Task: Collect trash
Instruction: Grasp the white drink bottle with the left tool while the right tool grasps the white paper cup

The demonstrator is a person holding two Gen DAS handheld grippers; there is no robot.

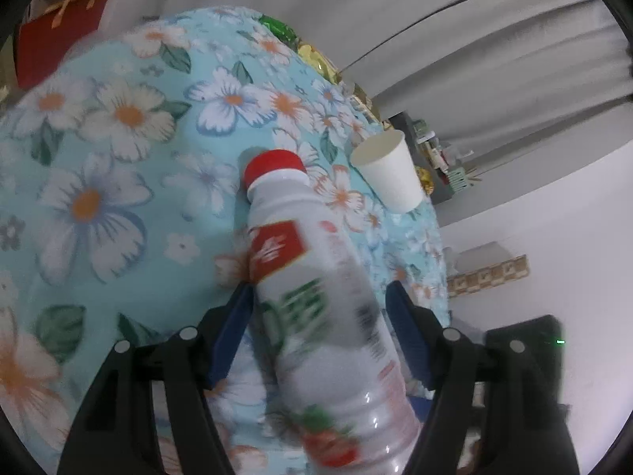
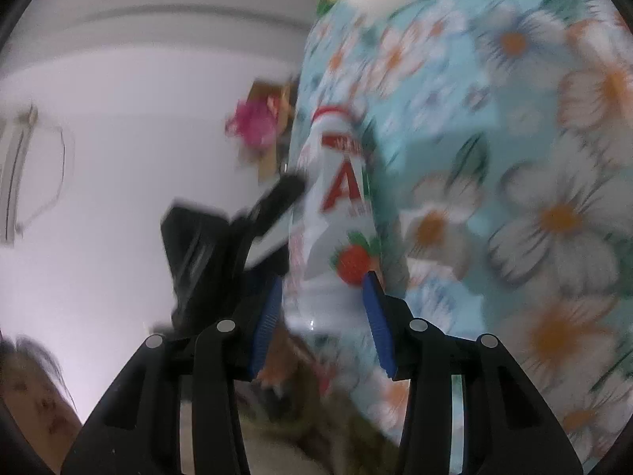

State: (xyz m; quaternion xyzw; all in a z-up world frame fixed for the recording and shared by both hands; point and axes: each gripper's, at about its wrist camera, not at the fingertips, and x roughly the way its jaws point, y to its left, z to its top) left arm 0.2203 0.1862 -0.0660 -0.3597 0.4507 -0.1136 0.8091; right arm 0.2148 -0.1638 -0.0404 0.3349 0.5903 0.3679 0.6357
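On floral tablecloth (image 1: pixel 118 182), paper cup (image 1: pixel 389 170) stands before grey curtain (image 1: pixel 455 19).

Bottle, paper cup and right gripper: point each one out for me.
Bottle (image 1: pixel 320 277): left wrist view, on its labelled body.
Paper cup (image 1: pixel 389 174): left wrist view, on its white side wall.
Right gripper (image 2: pixel 322 297): right wrist view, midway between its blue fingertips, at the bottle's lower body.

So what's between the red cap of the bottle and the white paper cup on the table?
Only bare flowered tablecloth lies between the bottle, at its red cap, and the paper cup. This shows in the left wrist view; nothing else sits in that stretch.
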